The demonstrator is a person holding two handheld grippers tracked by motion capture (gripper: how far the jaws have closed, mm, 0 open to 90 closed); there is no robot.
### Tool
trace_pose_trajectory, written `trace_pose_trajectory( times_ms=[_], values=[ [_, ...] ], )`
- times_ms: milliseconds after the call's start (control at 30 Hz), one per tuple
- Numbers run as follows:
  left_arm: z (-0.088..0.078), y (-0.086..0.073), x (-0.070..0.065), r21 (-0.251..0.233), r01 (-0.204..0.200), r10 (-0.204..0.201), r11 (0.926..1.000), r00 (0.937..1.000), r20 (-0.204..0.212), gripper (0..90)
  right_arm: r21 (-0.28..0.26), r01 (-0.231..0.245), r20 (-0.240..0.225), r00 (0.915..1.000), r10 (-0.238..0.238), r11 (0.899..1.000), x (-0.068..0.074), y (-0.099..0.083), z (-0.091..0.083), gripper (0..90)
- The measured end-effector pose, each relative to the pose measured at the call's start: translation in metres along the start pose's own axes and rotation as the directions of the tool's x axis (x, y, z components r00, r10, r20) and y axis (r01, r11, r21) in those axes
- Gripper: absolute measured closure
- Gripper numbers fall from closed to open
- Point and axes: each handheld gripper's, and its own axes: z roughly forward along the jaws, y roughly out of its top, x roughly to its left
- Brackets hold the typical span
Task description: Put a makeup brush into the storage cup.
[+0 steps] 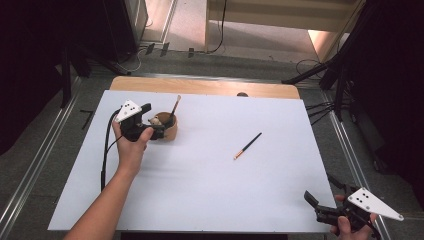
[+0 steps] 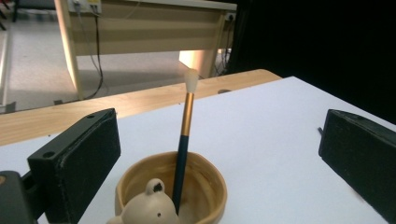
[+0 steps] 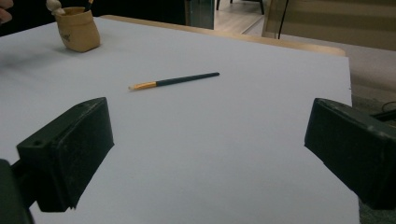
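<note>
Left gripper (image 2: 219, 154): jaws wide apart, gripping nothing; bear-faced ceramic cup (image 2: 173, 193) with upright brush (image 2: 183, 149) between them. Right gripper (image 3: 205, 154): wide apart, empty; second brush (image 3: 175, 80) lying beyond.

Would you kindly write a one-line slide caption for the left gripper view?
Open left gripper frames a tan bear-faced cup holding an upright brush on the white table.

Lab: dark curtains (image 1: 395, 75), floor cables (image 1: 320, 107).
</note>
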Motion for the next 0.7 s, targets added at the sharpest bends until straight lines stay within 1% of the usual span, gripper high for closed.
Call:
trace_pose_trajectory(
  times_ms=[67,100,167,233,267,333,433,467,533,600,700],
  values=[
    [-0.002,0.0,-0.001,0.008,-0.01,0.01,0.9999,0.9999,-0.005,0.0,-0.003,0.0,0.002,1.0,0.0,1.0,0.0,0.0,-0.001,1.5],
    [-0.003,0.0,-0.002,0.009,-0.014,0.014,0.9999,0.9999,0.003,0.0,-0.004,-0.002,0.001,1.0,0.002,1.0,0.0,0.001,-0.001,0.9],
    [-0.007,0.002,-0.004,0.013,-0.027,0.027,0.9996,0.9996,-0.003,0.0,-0.004,-0.001,0.0,1.0,0.001,1.0,0.001,0.001,-0.001,0.1],
    [-0.01,0.002,-0.005,0.007,-0.035,0.035,0.9994,0.9994,0.006,0.0,-0.004,0.004,-0.004,1.0,-0.004,1.0,0.002,0.001,-0.001,0.0],
    [-0.012,0.002,-0.006,0.007,-0.047,0.047,0.9989,0.9989,0.006,0.0,0.0,0.005,-0.002,1.0,-0.005,1.0,0.002,0.001,-0.001,0.0],
    [-0.015,0.002,-0.007,0.008,-0.052,0.052,0.9986,0.9986,0.01,0.0,0.002,0.006,-0.003,1.0,-0.006,1.0,0.003,0.0,-0.001,0.0],
    [-0.019,-0.001,-0.006,0.006,-0.03,0.029,0.9995,0.9993,0.024,0.0,-0.001,0.0,-0.001,1.0,0.0,1.0,0.002,0.001,-0.002,0.0],
    [-0.021,-0.001,-0.006,0.013,-0.036,0.036,0.9993,0.9992,0.02,0.0,0.001,-0.004,0.0,1.0,0.004,1.0,0.002,0.001,-0.003,0.0],
    [-0.024,-0.003,-0.005,0.009,-0.03,0.029,0.9995,0.9993,0.024,0.0,0.002,-0.002,-0.013,0.9999,0.002,1.0,0.002,0.001,-0.003,0.0],
    [-0.027,-0.005,-0.005,0.013,-0.031,0.03,0.9994,0.9994,0.018,0.0,0.002,0.004,-0.022,0.9998,-0.003,1.0,0.003,0.001,-0.004,0.0],
    [-0.031,-0.007,-0.005,0.014,-0.038,0.038,0.9992,0.9992,0.012,0.0,0.002,0.003,-0.024,0.9997,-0.003,1.0,0.003,0.001,-0.004,0.0]
  ],
)
